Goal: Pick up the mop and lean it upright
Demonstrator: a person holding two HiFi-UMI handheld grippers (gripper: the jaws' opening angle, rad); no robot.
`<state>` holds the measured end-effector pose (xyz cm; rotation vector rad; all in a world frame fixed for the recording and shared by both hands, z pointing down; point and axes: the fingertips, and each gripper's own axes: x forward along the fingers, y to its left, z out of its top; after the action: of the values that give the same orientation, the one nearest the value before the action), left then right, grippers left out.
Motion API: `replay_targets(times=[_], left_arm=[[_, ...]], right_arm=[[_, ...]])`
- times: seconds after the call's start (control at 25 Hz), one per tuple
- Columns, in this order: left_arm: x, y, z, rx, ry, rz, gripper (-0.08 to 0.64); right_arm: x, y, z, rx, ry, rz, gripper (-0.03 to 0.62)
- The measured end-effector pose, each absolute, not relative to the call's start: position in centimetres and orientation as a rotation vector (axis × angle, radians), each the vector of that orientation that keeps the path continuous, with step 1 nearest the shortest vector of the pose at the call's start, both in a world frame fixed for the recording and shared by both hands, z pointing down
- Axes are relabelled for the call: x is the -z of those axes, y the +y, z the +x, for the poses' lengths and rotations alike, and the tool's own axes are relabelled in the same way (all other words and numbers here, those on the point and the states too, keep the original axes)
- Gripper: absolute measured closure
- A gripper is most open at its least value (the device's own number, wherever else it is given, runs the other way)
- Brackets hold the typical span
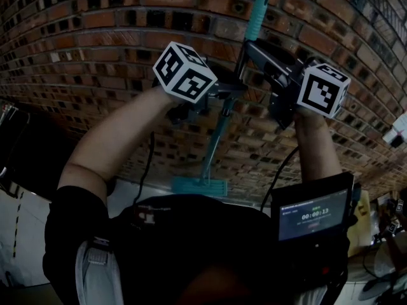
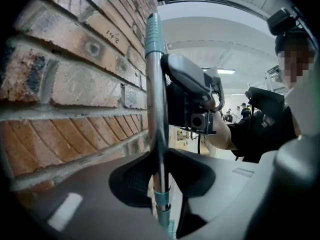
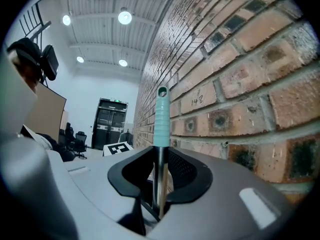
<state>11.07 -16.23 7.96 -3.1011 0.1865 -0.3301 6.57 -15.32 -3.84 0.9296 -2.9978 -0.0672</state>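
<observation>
The mop stands nearly upright against the brick wall point(image 1: 95, 75). Its teal grip point(image 1: 258, 14) is at the top, its metal pole point(image 1: 216, 138) runs down, and its teal head point(image 1: 200, 186) sits near the floor. My left gripper point(image 1: 227, 93) is shut on the pole below the right one. In the left gripper view the pole point(image 2: 159, 109) passes straight between the pads of the left gripper point(image 2: 160, 176). My right gripper point(image 1: 249, 48) is shut on the pole just under the grip. In the right gripper view the teal grip point(image 3: 161, 119) rises above the right gripper point(image 3: 161, 176).
The brick wall point(image 3: 240, 84) lies close behind the mop. A small screen point(image 1: 313, 215) hangs at my chest, with cables running to both grippers. A dark doorway point(image 3: 107, 121) and office chairs point(image 3: 75, 141) stand far off in the hall.
</observation>
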Motion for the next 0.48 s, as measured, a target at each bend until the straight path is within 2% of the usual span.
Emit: replay_targets(times=[0.48], left_arm=[[-8.51,-16.4,11.01,0.343,0.193,-3.1,0.462]], right_arm=[[3.34,-15.53,6.94,0.042,-2.998,0.939,0.488]])
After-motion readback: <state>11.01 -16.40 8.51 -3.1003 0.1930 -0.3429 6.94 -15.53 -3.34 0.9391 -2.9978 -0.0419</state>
